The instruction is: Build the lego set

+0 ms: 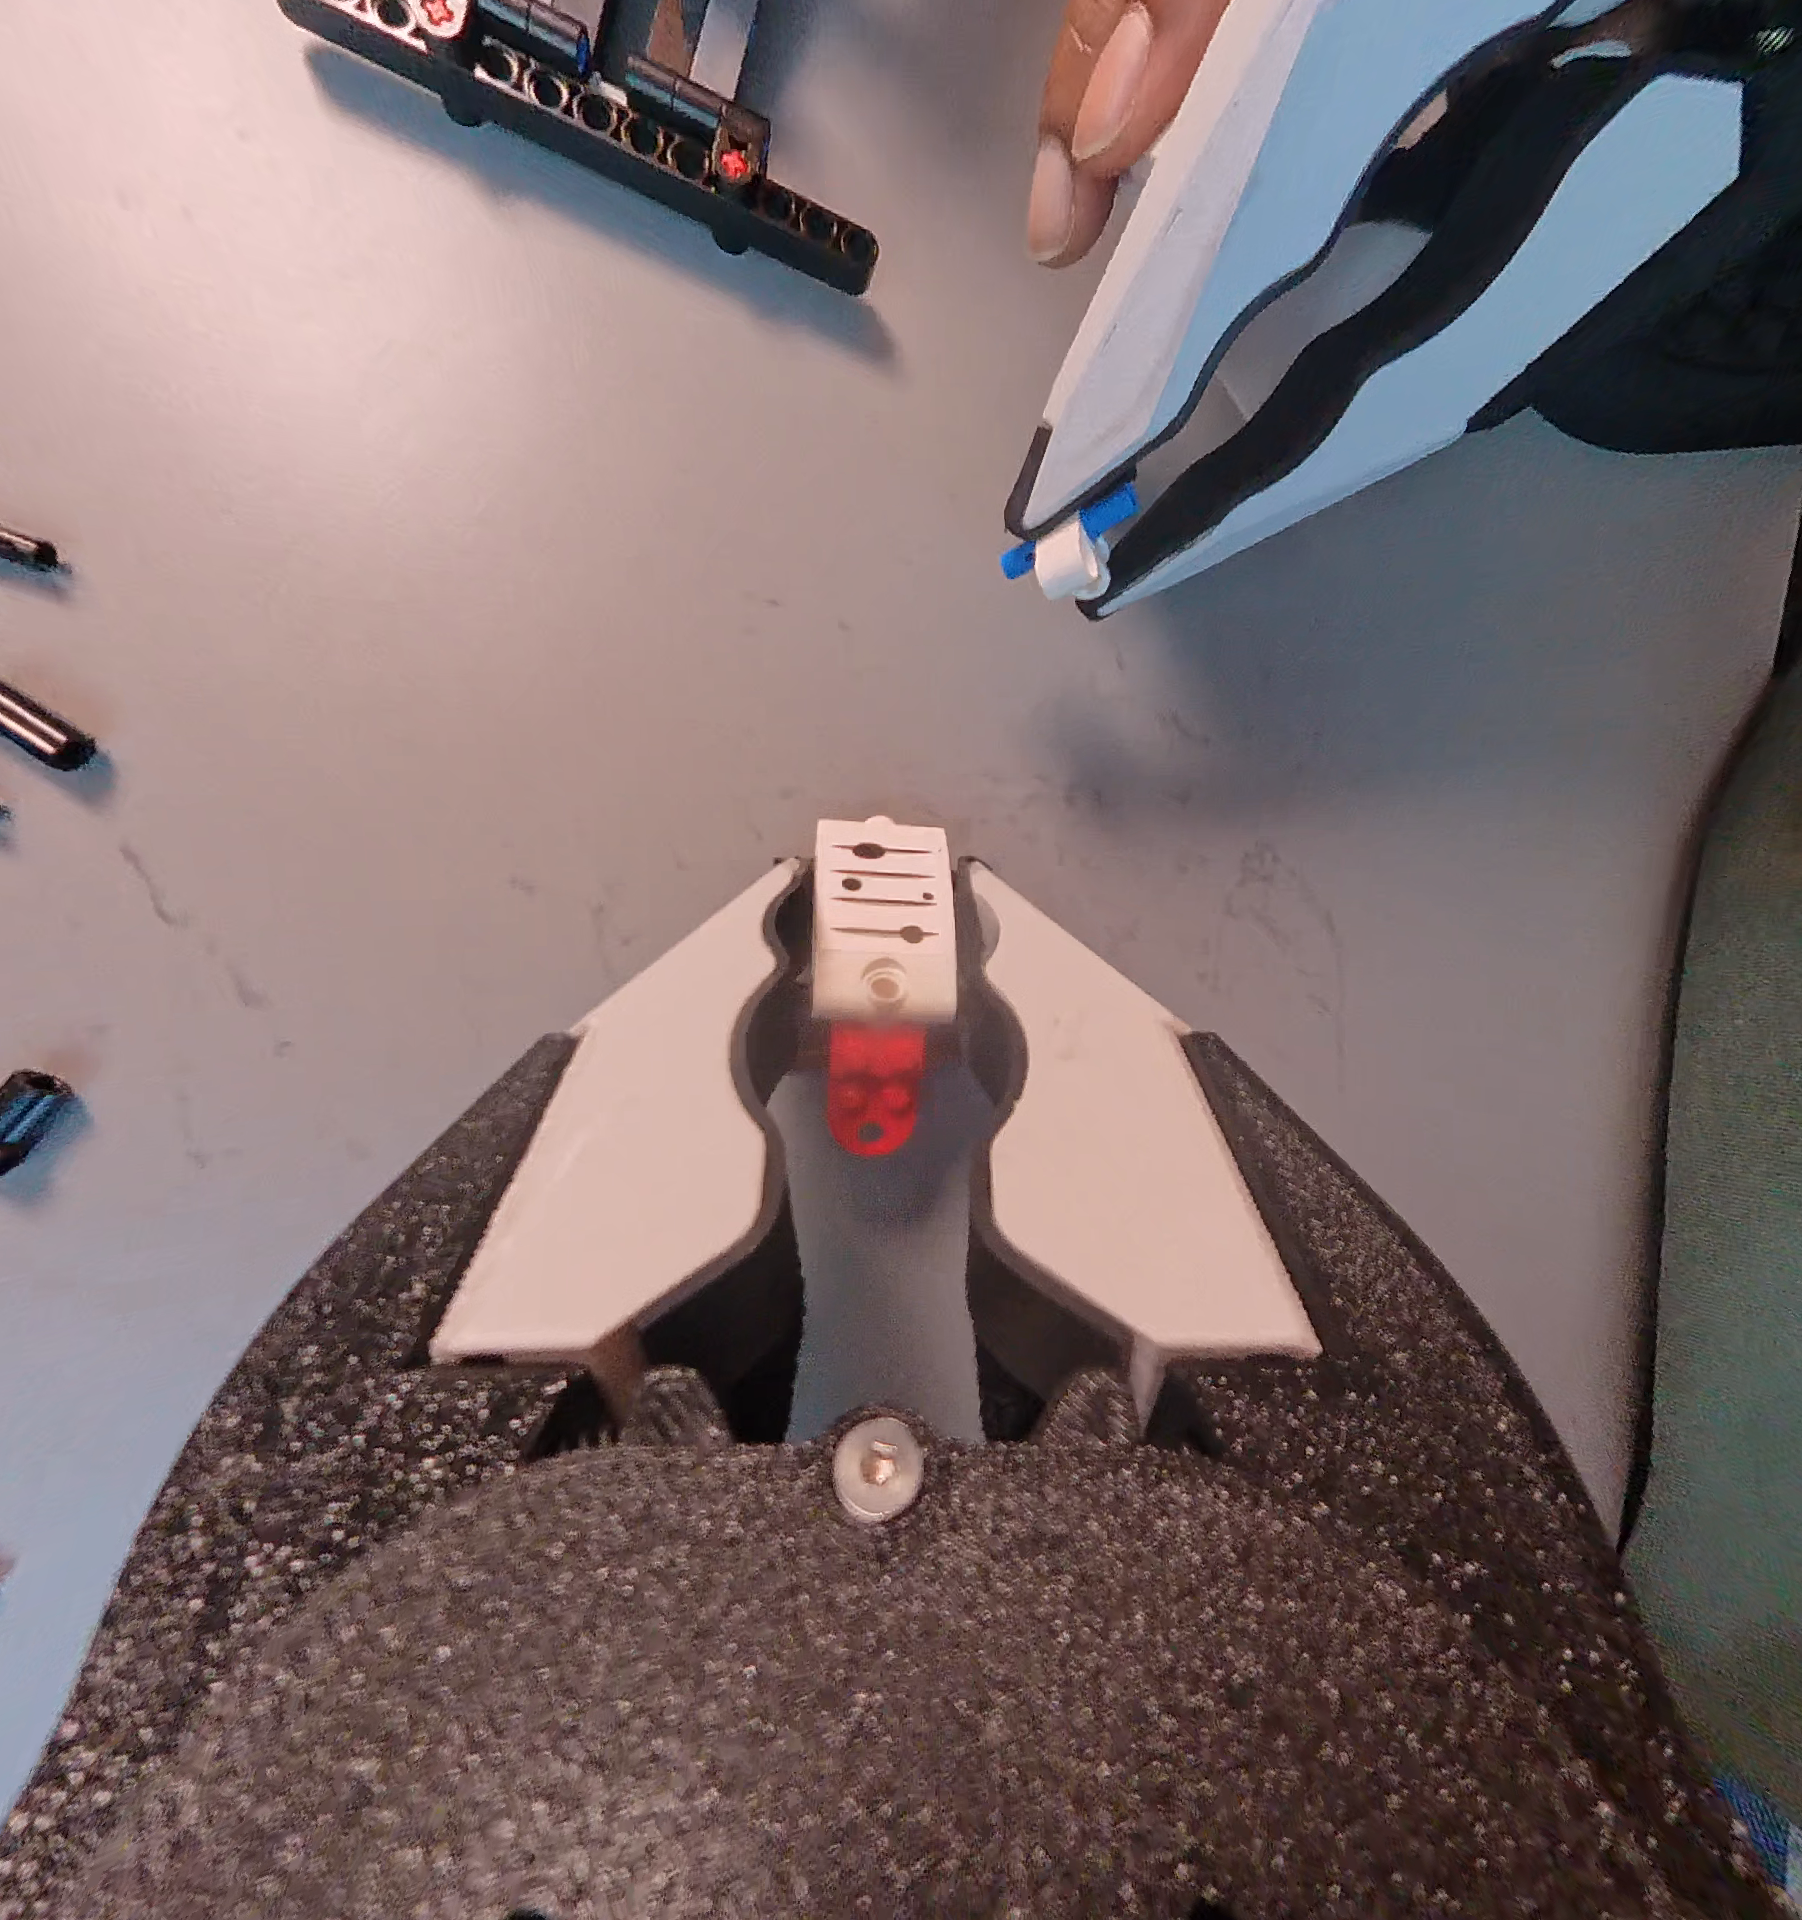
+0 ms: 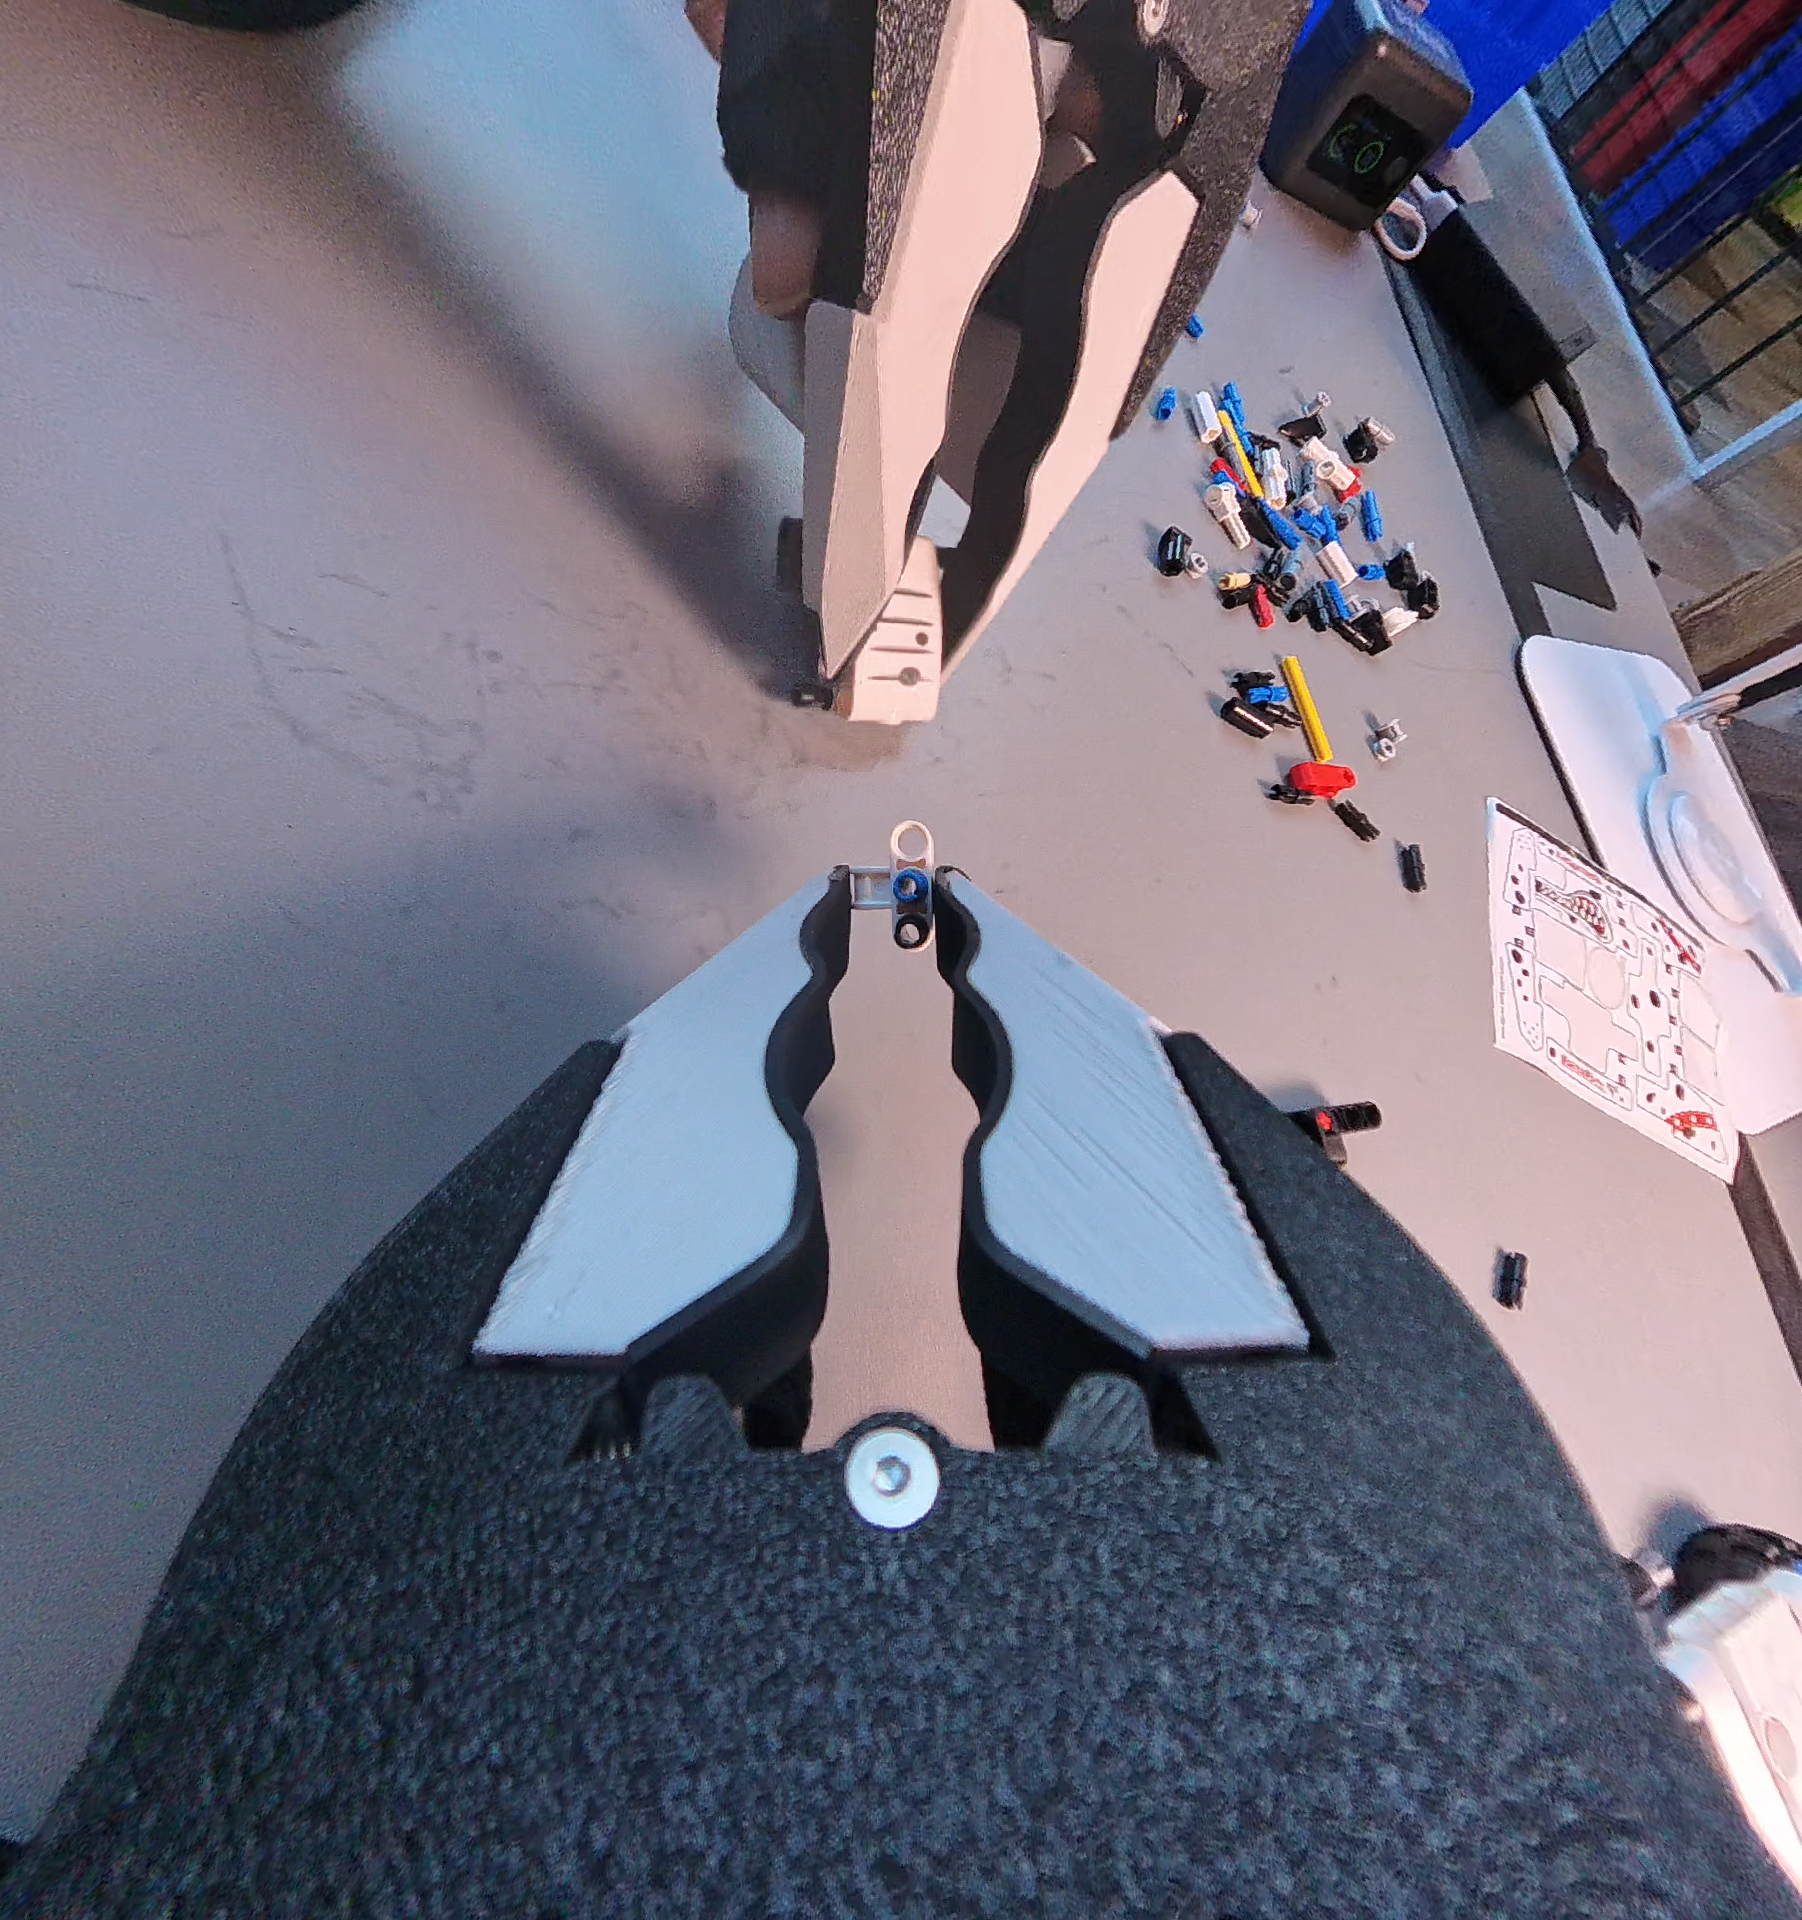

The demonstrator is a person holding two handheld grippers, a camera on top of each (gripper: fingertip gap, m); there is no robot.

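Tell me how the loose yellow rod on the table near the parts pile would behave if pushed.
The long yellow plastic rod looks thin and stiff, so it probably would not bend. Lying flat on the smooth grey table, it would likely slide or roll easily. It is probably very light, and a push could knock the small red piece at its end.

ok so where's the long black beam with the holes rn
The long black beam lies on the grey table at the top left of the left wrist view, ahead of the left gripper.

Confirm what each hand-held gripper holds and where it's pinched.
Left hand-held gripper: white slotted Lego panel, pinched by its two long sides. Right hand-held gripper: small white connector carrying a blue pin, pinched at its middle.
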